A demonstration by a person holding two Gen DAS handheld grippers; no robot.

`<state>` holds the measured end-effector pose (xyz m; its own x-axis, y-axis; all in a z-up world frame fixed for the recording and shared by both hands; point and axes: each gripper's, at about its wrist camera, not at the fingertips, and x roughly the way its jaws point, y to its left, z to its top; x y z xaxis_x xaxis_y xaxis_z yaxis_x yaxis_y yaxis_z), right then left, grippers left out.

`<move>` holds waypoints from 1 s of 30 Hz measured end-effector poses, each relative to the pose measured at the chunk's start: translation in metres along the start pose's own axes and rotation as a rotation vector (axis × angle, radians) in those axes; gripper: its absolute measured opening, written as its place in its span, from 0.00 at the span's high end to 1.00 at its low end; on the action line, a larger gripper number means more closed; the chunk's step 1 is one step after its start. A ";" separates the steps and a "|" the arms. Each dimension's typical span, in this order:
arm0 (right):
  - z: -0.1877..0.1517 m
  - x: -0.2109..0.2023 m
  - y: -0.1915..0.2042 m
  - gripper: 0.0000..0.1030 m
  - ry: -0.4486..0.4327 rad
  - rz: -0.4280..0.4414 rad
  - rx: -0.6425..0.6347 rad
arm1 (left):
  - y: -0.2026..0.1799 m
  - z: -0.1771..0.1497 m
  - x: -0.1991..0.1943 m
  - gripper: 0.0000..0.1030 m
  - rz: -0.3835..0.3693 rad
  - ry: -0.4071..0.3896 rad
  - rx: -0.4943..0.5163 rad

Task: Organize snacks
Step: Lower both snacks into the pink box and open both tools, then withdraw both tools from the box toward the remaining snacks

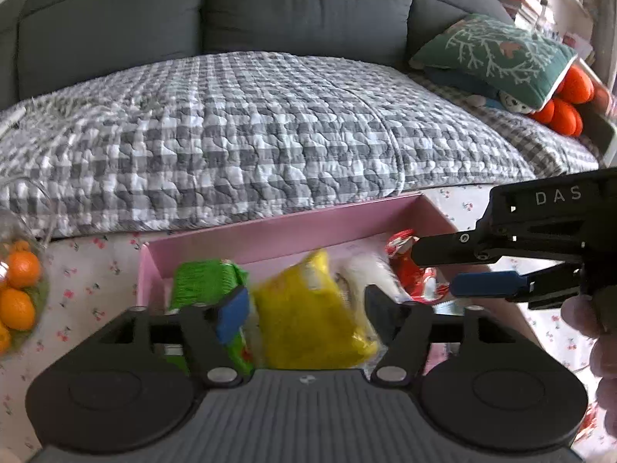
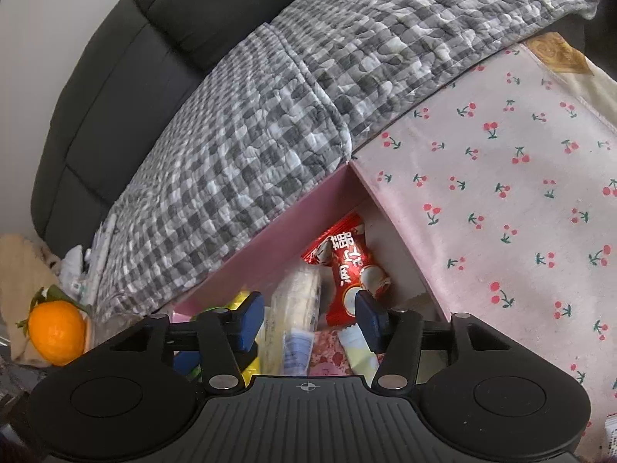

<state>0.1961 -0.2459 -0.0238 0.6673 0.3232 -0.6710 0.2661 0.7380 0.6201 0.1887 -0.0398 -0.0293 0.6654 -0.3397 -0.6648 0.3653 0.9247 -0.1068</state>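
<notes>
While both grippers hang over the pink box (image 1: 270, 227), nothing is gripped. Left of its middle lies the green packet (image 1: 204, 281); the left gripper (image 1: 304, 308), jaws apart, straddles the yellow packet (image 1: 308, 316). Rightward, the right gripper (image 2: 308, 318), also apart, hovers by the red packet (image 2: 353, 270). Crowded together, the grippers could collide, or closing pads could pinch two wrappers.

Snack packets (image 1: 312, 308) crowd the pink box (image 1: 270, 231); the cherry-print worktop (image 2: 501, 193) beside it lies open
</notes>
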 end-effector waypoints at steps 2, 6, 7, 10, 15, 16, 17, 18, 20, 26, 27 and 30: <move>0.000 -0.002 -0.001 0.47 0.003 0.001 -0.002 | -0.002 0.000 -0.001 0.32 -0.007 0.003 -0.010; -0.001 -0.010 -0.002 0.43 0.001 -0.005 -0.021 | -0.007 0.002 -0.006 0.24 0.001 -0.008 0.011; -0.002 -0.011 -0.001 0.41 0.000 -0.006 -0.025 | -0.008 0.002 -0.009 0.22 -0.001 -0.007 0.017; -0.004 -0.015 0.002 0.36 0.002 -0.009 -0.035 | -0.011 0.003 -0.015 0.17 0.002 0.001 0.031; -0.010 -0.025 0.013 0.32 0.010 -0.026 -0.071 | -0.010 0.000 -0.030 0.10 0.006 -0.003 0.029; -0.011 -0.028 0.016 0.27 0.008 -0.030 -0.078 | -0.009 0.000 -0.033 0.08 0.007 -0.003 0.023; -0.013 -0.032 0.019 0.25 0.005 -0.035 -0.086 | -0.007 -0.001 -0.036 0.07 0.008 -0.002 0.017; -0.014 -0.035 0.022 0.24 0.003 -0.038 -0.094 | -0.005 -0.002 -0.040 0.06 0.010 0.000 0.010; -0.018 -0.042 0.028 0.22 0.003 -0.043 -0.116 | -0.003 -0.004 -0.046 0.05 0.015 0.002 -0.002; -0.032 -0.062 0.044 0.17 -0.002 -0.069 -0.178 | -0.002 -0.008 -0.062 0.01 0.051 0.009 -0.016; -0.035 -0.065 0.046 0.16 0.000 -0.073 -0.187 | -0.002 -0.010 -0.066 0.01 0.059 0.010 -0.017; -0.044 -0.072 0.050 0.16 0.005 -0.082 -0.209 | -0.001 -0.013 -0.074 0.01 0.070 0.024 -0.030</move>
<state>0.1306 -0.2062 0.0378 0.6454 0.2598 -0.7183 0.1690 0.8685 0.4659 0.1307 -0.0133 0.0098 0.6730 -0.2698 -0.6887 0.2982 0.9511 -0.0811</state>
